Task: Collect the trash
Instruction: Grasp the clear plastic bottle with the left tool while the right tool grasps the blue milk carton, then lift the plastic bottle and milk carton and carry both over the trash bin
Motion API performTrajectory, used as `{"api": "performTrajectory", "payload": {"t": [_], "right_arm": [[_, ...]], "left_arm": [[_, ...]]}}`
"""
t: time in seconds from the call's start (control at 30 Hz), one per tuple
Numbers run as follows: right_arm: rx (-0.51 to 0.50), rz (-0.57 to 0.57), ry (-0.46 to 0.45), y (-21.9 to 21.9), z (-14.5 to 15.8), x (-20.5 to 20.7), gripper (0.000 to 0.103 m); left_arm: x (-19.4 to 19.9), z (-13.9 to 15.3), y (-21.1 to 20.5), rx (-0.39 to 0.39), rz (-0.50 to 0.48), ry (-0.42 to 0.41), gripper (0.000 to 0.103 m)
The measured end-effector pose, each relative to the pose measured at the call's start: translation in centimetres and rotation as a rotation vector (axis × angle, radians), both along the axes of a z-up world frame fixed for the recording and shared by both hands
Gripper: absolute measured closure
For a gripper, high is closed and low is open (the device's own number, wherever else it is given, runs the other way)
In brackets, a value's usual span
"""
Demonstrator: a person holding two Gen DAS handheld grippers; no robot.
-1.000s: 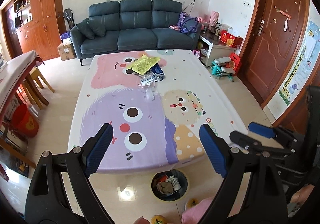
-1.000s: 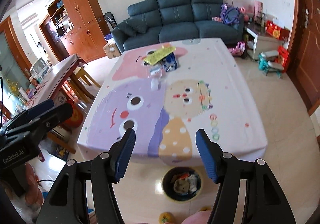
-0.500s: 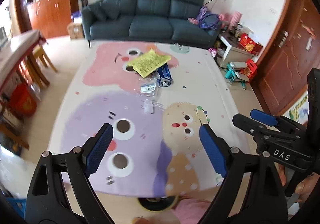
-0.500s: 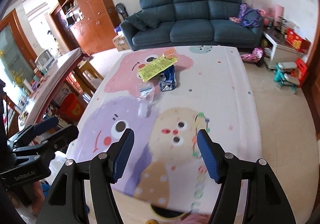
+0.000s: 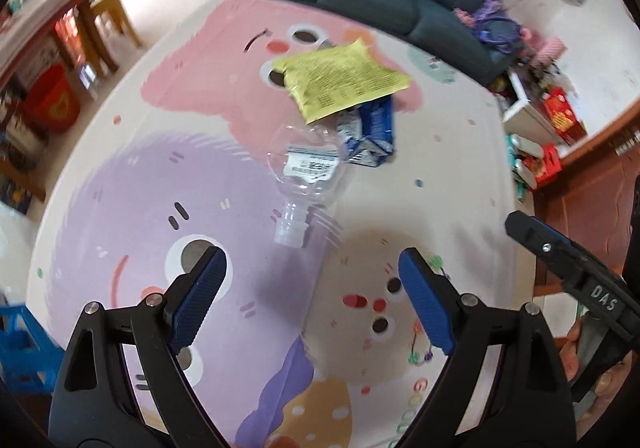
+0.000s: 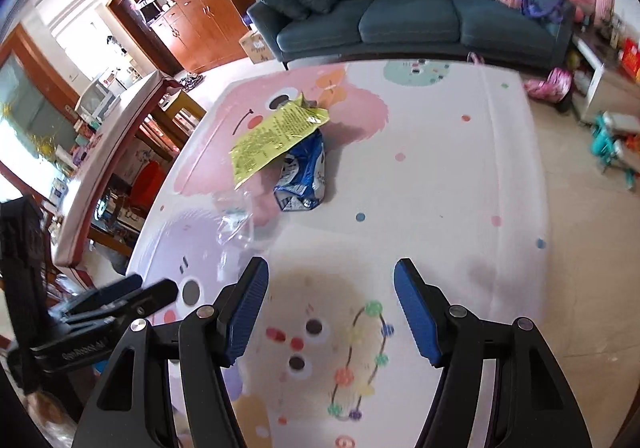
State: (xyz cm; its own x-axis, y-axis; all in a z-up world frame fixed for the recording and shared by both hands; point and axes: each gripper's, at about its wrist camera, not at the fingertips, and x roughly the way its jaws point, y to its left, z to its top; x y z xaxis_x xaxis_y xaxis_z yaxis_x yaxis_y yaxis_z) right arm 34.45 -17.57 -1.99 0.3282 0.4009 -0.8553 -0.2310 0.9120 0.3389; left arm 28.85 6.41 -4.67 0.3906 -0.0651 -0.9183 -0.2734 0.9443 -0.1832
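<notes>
— Biggest first?
— Cartoon-print table cover (image 5: 120,176), trash near its middle: yellow packet (image 5: 340,78) overlapping blue wrapper (image 5: 370,136), clear bottle (image 5: 306,172) just beside.
— And the tools?
— Left gripper (image 5: 312,300) and right gripper (image 6: 330,308) — both spread wide, gripping nothing, hovering short of the bottle.

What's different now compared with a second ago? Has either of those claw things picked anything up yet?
Both have moved forward over the table toward the trash; the floor bin has dropped out of sight. The left gripper now nears the clear bottle. The right gripper is open too. Nothing grabbed: bottle, yellow packet and blue wrapper lie unmoved.
</notes>
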Motion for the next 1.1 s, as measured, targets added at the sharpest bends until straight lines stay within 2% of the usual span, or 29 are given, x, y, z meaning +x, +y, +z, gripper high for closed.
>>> {"api": "performTrajectory", "payload": {"t": [0.33,0.7,0.8,0.87,0.93,1.0,1.07,1.1], "right_arm": [[0.071,0.020,0.131,2.7,-6.9,8.6,0.036],[0.065,0.086,0.162,8.8,-11.3,15.1,0.036],[0.059,0.091,0.177,10.1,-12.5,16.0,0.037],[0.047,0.102,0.182,11.0,-13.2,16.3,0.051],[0.010,0.126,0.169,11.7,-13.7,16.0,0.070],[0.005,0.132,0.157,11.9,-13.8,15.4,0.072],[0.024,0.118,0.166,11.6,-13.8,15.0,0.079],[0.033,0.113,0.170,11.4,-13.5,14.7,0.079]], "left_arm": [[6.6,-5.9,0.4,0.020,0.073,0.081,0.017],[10.9,-9.8,1.9,0.024,0.143,0.133,0.018],[11.6,-10.7,2.4,0.002,0.162,0.141,0.025],[11.7,-10.9,2.7,-0.015,0.172,0.141,0.028],[11.7,-11.1,2.8,-0.026,0.177,0.133,0.028],[11.5,-11.1,2.7,-0.032,0.177,0.120,0.029],[10.9,-10.8,2.8,-0.030,0.178,0.108,0.029],[10.7,-10.7,2.7,-0.030,0.178,0.103,0.029]]}}
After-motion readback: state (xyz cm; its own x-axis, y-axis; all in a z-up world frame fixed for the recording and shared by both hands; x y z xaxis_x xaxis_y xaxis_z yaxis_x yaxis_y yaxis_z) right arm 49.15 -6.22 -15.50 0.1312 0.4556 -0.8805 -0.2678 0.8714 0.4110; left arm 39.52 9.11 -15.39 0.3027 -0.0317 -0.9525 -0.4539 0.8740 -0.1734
